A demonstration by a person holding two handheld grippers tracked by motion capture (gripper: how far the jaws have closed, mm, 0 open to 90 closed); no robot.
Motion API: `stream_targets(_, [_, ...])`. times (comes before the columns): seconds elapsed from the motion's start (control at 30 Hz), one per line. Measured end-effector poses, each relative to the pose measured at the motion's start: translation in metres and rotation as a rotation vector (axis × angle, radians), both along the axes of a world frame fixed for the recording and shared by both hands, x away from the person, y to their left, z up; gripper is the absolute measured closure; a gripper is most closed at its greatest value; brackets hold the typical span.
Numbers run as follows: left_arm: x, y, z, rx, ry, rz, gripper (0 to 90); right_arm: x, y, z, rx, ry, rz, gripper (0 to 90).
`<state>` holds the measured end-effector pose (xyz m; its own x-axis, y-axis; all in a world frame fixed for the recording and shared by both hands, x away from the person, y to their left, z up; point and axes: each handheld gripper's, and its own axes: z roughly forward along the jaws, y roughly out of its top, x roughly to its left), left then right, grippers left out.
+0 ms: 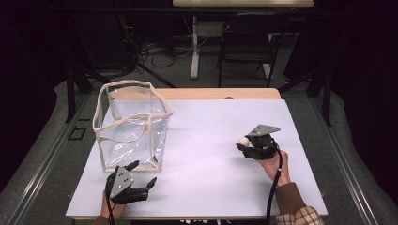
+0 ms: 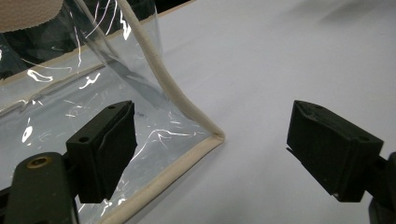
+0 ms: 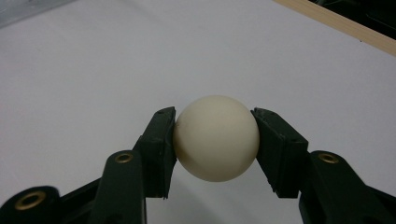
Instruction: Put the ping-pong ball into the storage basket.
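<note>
A cream-white ball sits between the two black pads of my right gripper, which is shut on it. From above, the ball shows at the left tip of the right gripper, at the right of the white table sheet. A clear plastic bag with cream piping stands open at the left. My left gripper rests just in front of the bag's near corner, jaws wide open and empty. In the left gripper view that gripper frames the bag's lower corner.
The white sheet covers a wooden table whose bare edge shows at the back. A dark chair and a table leg stand on the floor beyond. Dark floor flanks both sides of the table.
</note>
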<state>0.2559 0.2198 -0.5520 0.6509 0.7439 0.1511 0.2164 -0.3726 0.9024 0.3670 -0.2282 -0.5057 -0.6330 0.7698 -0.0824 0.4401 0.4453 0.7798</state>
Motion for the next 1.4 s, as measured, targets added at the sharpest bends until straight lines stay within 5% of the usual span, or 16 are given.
stream_targets(1.4, [0.0,-0.001,0.0,0.004,-0.003,-0.001,16.0,-0.011,0.001,0.034,0.045,-0.064,0.011,50.6])
